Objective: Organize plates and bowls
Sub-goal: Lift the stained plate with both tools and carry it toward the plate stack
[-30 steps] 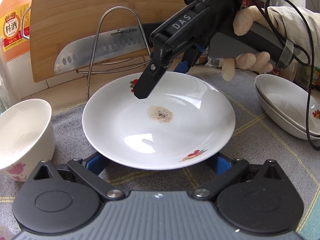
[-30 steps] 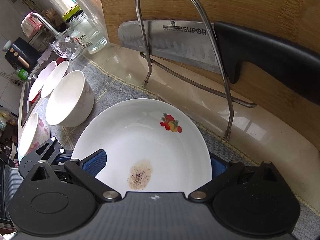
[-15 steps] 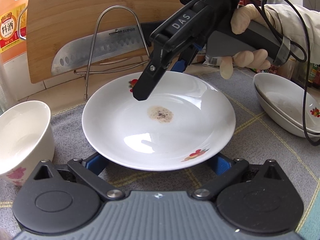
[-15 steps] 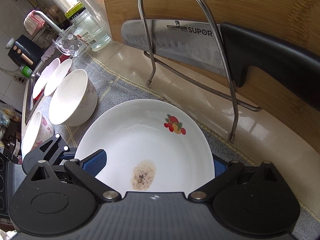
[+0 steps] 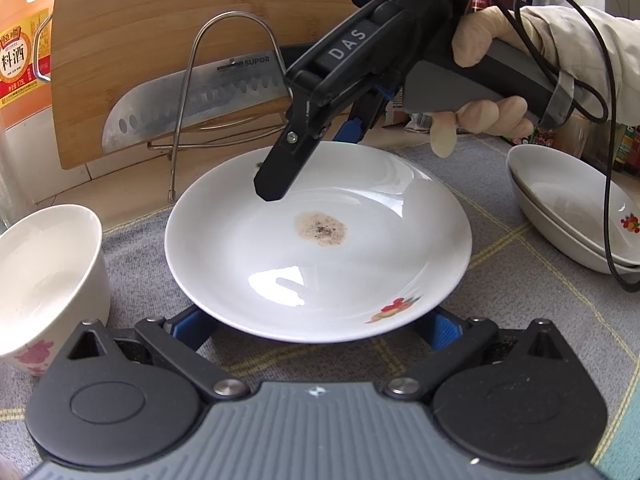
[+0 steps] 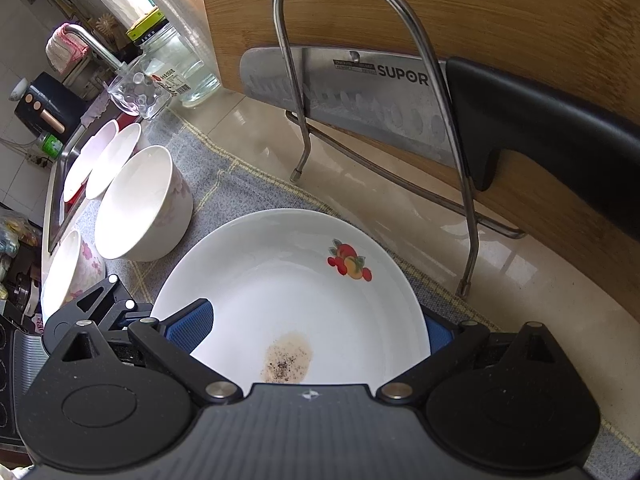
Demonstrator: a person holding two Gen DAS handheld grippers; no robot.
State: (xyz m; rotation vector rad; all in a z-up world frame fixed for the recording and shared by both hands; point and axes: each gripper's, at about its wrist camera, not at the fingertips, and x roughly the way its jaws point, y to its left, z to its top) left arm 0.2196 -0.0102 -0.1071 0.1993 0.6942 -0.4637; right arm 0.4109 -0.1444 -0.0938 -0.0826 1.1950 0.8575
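A white plate [image 5: 280,264] with a brown stain and fruit prints lies on the grey cloth; the right wrist view shows it too, as the plate [image 6: 288,300]. My left gripper [image 5: 316,326] is open, its blue fingers spread wide under the plate's near rim. My right gripper [image 5: 312,160] comes down from above, held by a gloved hand [image 5: 476,116]. It is open and straddles the far rim, one finger over the plate's inside and the other behind the rim. A white floral bowl [image 5: 44,272] stands to the left. Two stacked shallow bowls [image 5: 568,216] sit at the right.
A wire rack [image 6: 400,128] holds a big knife [image 6: 360,92] against a wooden cutting board [image 6: 460,12] just behind the plate. Several bowls [image 6: 140,204] line up toward the sink, with a glass jar [image 6: 188,68] beyond. An orange bottle [image 5: 20,60] stands far left.
Almost nothing has moved. Both views have drifted slightly and the plate stays where it was, with both grippers still around its rim.
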